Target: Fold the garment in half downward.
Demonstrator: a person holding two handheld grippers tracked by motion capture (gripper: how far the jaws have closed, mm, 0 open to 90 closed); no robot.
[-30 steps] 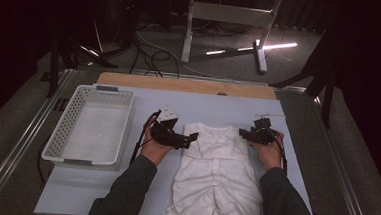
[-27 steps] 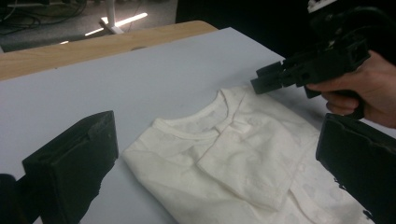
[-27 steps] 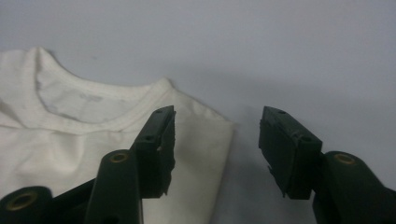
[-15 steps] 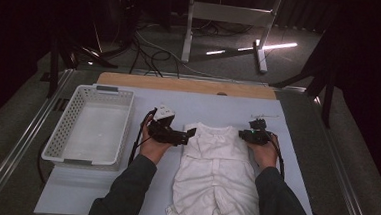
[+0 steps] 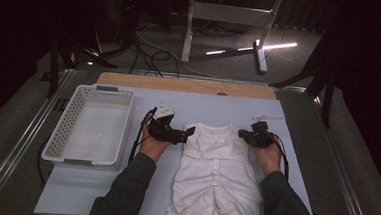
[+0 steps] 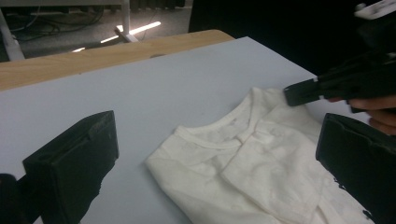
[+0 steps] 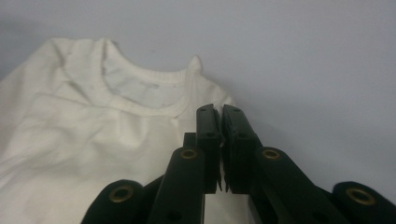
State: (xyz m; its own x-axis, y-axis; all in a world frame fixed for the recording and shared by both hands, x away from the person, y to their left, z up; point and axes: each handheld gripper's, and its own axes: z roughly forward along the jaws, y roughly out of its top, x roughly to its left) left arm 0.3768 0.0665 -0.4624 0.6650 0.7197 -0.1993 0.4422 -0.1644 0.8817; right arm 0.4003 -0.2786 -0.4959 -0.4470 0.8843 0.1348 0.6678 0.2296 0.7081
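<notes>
Here the right gripper (image 7: 220, 116) has just closed on the white shirt's (image 7: 93, 140) shoulder.

The garment (image 5: 217, 172) is soft, matt off-white cloth, creased and puckered, with a ribbed knit band at the neck, and it lies on a smooth, matt pale grey-blue sheet that covers the surface (image 5: 213, 106). Along the far edge of the surface runs a strip of bare light wood (image 5: 185, 84) with a dull finish, and near the left edge stands a basket (image 5: 65, 152) of white plastic with perforated walls. The right claw (image 7: 219, 140) is matt black plastic with brass-coloured metal rivets at its joints, and the left claw (image 6: 219, 158) has the same dull black, faintly rough look.
</notes>
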